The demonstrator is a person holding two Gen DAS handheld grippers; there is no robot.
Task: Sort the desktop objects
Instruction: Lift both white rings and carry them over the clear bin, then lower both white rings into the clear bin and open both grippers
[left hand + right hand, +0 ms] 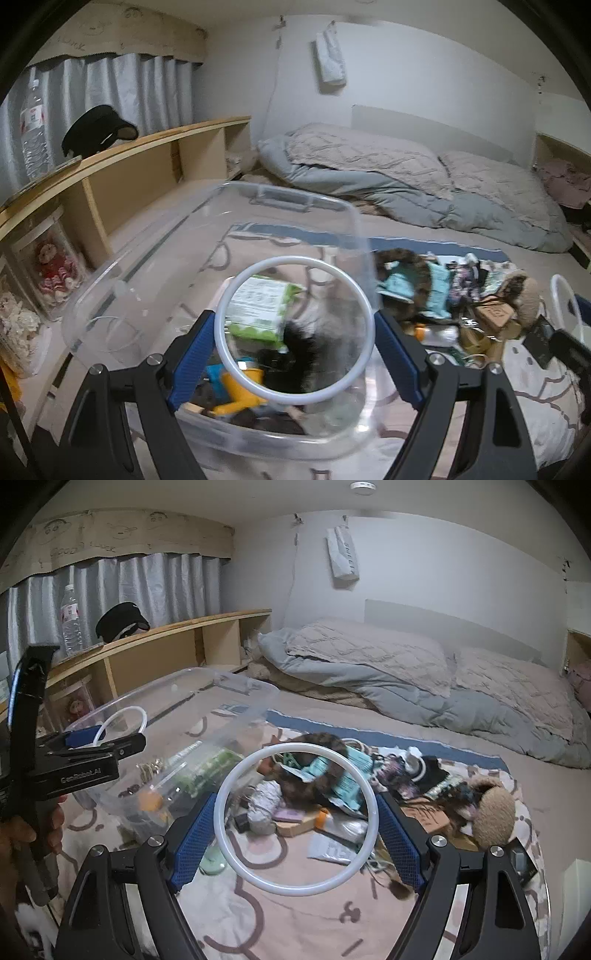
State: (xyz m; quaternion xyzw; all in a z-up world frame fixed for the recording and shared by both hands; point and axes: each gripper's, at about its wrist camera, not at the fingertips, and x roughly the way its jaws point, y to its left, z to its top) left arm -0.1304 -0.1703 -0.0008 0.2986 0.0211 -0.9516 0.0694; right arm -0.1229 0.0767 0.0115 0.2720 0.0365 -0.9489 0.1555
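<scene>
left claw: the left gripper (294,334) has a thin white plastic ring (258,389) between its two blue pads. the pads press on the ring from both sides, so the claw is clamped on it.
where it is: the ring hangs over the big clear plastic storage box (122,291) on the bed.
in the box: a green and white packet (258,306), something black and fluffy (291,354), and some yellow and blue bits (236,384). they look blurry through the plastic, so i cannot say what they are.
right claw: the right gripper (295,819) holds a second thin white plastic ring (295,890) the same way, with its blue pads tight on both sides.
where it is: this ring is over the pink blanket with brown shapes (258,923), just beside the box.
the pile: to the right of the box lies a heap of small things (369,794), with a teal paper packet (347,775), a brown furry band (306,775) and a tan fuzzy ball (493,812).
hand: a hand (22,838) grips the handle of the left gripper at the left edge of the right camera view.
the room: a grey quilt (424,195) is bunched up at the far end of the bed. a wooden shelf (147,162) runs along the left, with a clear water bottle (72,616) and a black cap (98,129) on top.
</scene>
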